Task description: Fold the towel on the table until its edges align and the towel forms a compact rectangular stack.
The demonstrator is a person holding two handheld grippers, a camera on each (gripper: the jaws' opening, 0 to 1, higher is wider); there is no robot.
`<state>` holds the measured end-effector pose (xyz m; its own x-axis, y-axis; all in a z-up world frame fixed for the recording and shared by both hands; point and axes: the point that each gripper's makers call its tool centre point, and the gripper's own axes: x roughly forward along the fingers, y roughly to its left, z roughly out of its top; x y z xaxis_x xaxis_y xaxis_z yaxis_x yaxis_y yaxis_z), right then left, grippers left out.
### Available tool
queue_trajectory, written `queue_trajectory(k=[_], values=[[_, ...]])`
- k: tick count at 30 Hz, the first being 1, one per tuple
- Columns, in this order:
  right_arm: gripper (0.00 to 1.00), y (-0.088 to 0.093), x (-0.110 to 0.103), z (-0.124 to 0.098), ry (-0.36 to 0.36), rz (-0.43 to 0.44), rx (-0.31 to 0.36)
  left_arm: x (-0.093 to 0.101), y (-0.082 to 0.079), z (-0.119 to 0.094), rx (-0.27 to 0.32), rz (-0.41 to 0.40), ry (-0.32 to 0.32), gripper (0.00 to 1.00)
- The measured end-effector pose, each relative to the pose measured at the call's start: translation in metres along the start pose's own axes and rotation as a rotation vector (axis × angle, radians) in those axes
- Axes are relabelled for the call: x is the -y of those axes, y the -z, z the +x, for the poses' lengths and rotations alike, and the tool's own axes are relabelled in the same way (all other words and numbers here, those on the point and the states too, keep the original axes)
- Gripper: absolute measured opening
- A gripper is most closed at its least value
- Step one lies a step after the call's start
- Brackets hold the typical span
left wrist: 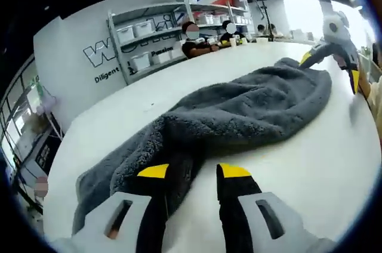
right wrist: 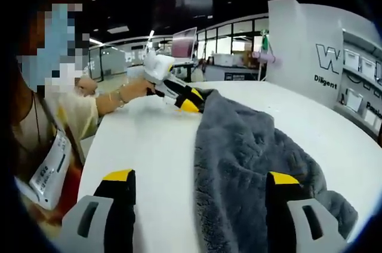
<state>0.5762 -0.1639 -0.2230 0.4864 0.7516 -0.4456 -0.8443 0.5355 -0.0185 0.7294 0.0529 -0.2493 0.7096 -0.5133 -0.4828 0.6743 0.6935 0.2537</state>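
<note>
A fluffy dark grey towel (left wrist: 239,110) lies loosely bunched in a long strip across the white table (left wrist: 310,169). In the left gripper view, my left gripper (left wrist: 194,171) stands open at the towel's near end, with the towel's edge lying between its jaws by the left one. My right gripper (left wrist: 331,69) is at the towel's far end, its jaws wide apart. In the right gripper view, the right gripper (right wrist: 200,176) is open astride the towel (right wrist: 250,163), and the left gripper (right wrist: 192,99) sits at the opposite corner.
A person's hand (right wrist: 128,92) holds the left gripper, their body along the table's left edge. Shelves with white boxes (left wrist: 143,41) stand against a wall beyond the table. Two people (left wrist: 192,43) sit at its far side. Bare tabletop (right wrist: 149,139) flanks the towel.
</note>
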Motion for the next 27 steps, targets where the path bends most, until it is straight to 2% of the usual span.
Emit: queue_trajectory(k=[5, 15, 19, 23, 27], values=[[0.91, 0.000, 0.001, -0.001, 0.001, -0.001, -0.003, -0.001, 0.014, 0.008, -0.035, 0.001, 0.005, 0.26], [0.91, -0.002, -0.001, -0.003, -0.001, -0.016, 0.001, -0.013, 0.014, 0.006, -0.011, -0.027, -0.012, 0.04], [0.91, -0.004, -0.001, -0.004, 0.005, -0.023, 0.005, -0.013, 0.013, 0.005, -0.006, -0.023, -0.015, 0.02], [0.91, -0.003, -0.001, -0.003, 0.005, -0.027, 0.001, -0.013, 0.007, -0.003, 0.017, -0.037, -0.010, 0.02], [0.91, -0.002, -0.002, -0.002, 0.001, -0.030, -0.007, -0.013, -0.009, -0.017, 0.074, -0.066, -0.001, 0.02]])
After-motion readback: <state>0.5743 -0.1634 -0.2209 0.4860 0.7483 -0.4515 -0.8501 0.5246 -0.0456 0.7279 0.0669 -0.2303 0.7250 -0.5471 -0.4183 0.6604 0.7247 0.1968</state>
